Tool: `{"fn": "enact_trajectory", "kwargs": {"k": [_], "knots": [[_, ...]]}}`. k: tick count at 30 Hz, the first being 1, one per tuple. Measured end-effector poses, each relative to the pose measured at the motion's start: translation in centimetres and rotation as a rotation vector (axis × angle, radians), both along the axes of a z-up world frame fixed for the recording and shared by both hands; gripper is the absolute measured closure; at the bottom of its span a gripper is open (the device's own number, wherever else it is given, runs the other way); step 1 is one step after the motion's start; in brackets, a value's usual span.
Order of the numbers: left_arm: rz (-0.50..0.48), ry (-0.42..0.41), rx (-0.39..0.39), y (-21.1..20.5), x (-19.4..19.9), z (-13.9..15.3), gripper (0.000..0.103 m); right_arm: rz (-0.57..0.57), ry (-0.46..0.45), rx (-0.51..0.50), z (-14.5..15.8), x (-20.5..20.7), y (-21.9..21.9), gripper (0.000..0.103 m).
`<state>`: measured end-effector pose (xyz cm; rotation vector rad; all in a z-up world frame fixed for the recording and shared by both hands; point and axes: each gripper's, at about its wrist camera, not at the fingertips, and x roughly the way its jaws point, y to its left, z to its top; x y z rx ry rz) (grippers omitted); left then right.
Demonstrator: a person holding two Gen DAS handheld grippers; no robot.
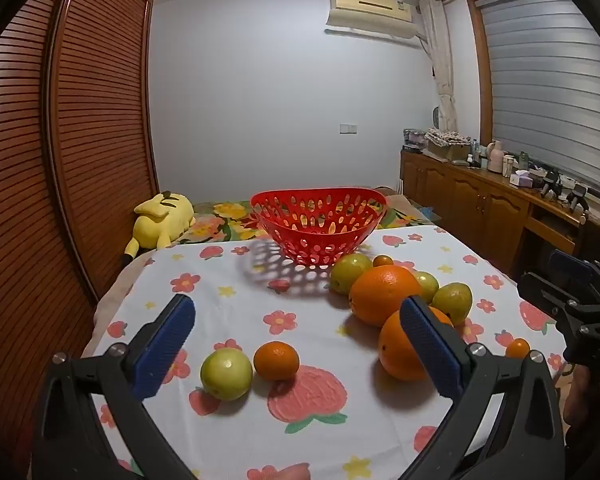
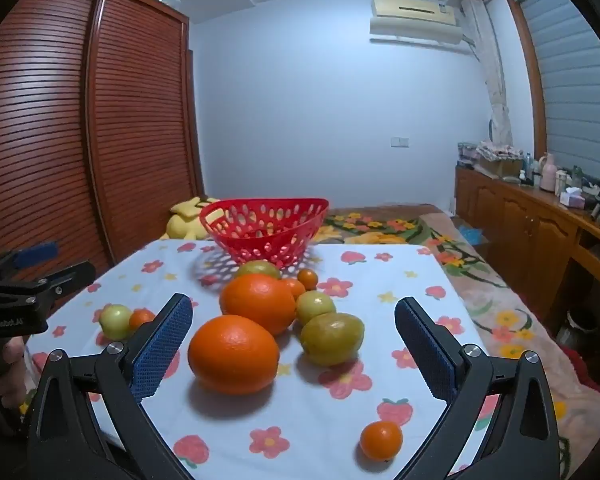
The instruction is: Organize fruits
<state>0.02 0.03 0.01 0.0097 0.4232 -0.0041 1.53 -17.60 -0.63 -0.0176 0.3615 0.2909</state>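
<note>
Both tools hover over the near edge of the table, nothing gripped.

Left gripper: fingers fully apart, empty. Below it, near the near-left corner, 1 green fruit touches 1 small tangerine.

Middle of the table: a tight cluster, 2 large oranges (near one, far one), green fruits such as the nearest one, and tangerines pressed together.

Basket: red, perforated, at the far edge, empty as far as I can see.

Right gripper: fingers fully apart, empty, lined up on the near orange. 1 tangerine sits alone toward the near-right corner.

Risks, my judgement: round fruit rolls if a pad nudges it off-centre; pulling 1 piece from the cluster may scatter its neighbours toward the right edge; the light basket could tip or slide if fruit drops on its rim.
</note>
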Motion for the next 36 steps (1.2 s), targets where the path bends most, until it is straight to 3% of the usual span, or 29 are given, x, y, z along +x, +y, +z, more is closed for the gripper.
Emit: {"fn": "enact_trajectory", "kwargs": {"k": [36], "knots": [[-0.019, -0.01, 0.0, -0.6, -1.2, 0.4, 0.0, -0.012, -0.005, -0.017, -0.2, -0.6, 0.6, 0.0]]}}
